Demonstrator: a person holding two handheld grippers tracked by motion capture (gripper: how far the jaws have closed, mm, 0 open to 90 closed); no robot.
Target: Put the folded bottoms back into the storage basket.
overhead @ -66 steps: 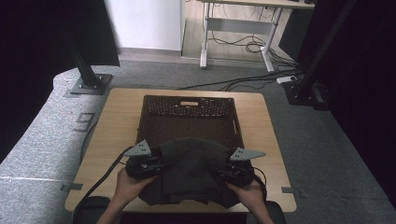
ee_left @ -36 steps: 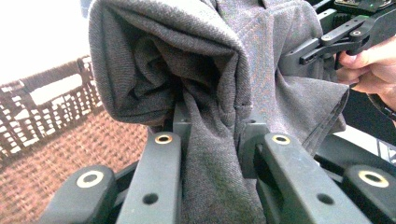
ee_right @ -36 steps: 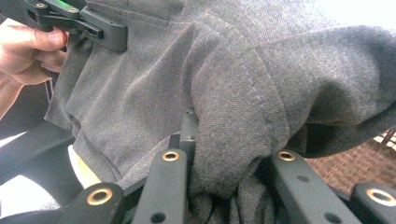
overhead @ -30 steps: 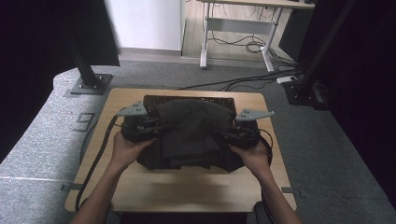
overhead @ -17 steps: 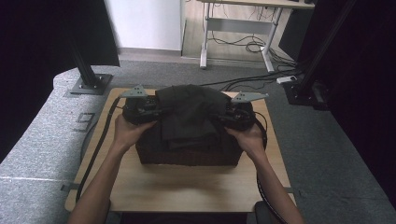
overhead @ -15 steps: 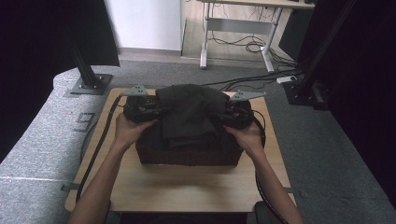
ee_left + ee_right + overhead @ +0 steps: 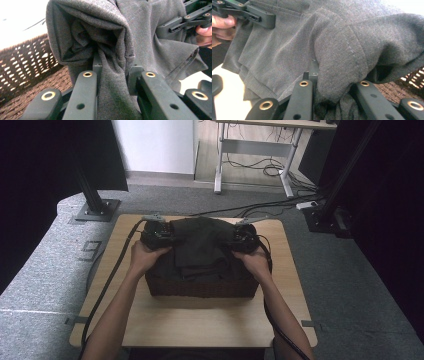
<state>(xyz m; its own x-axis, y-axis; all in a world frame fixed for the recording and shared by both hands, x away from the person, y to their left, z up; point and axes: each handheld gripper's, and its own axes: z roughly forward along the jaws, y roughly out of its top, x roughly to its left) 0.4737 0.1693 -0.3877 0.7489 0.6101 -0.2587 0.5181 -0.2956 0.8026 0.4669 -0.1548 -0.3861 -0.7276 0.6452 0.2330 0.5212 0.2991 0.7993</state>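
A folded dark grey garment (image 7: 200,247) hangs between my two grippers over a dark brown wicker basket (image 7: 200,287) on the wooden table. My left gripper (image 7: 159,234) is shut on the garment's left edge; in the left gripper view (image 7: 113,68) a bunched fold of grey cloth (image 7: 110,45) is pinched between the jaws. My right gripper (image 7: 243,237) is shut on the right edge, and the right gripper view (image 7: 333,72) has the thick fold (image 7: 342,50) squeezed between its jaws. The basket's woven wall (image 7: 22,65) lies just below the cloth.
The wooden table (image 7: 210,322) has bare board in front of the basket. Cables trail from both grippers along the forearms. A black stand base (image 7: 95,210) sits on the grey carpet at the left, and a desk frame with cables (image 7: 255,160) stands behind.
Both hands have carried the garment from the table's near side away over the basket and lowered it toward the basket's far end. The grips stayed shut.
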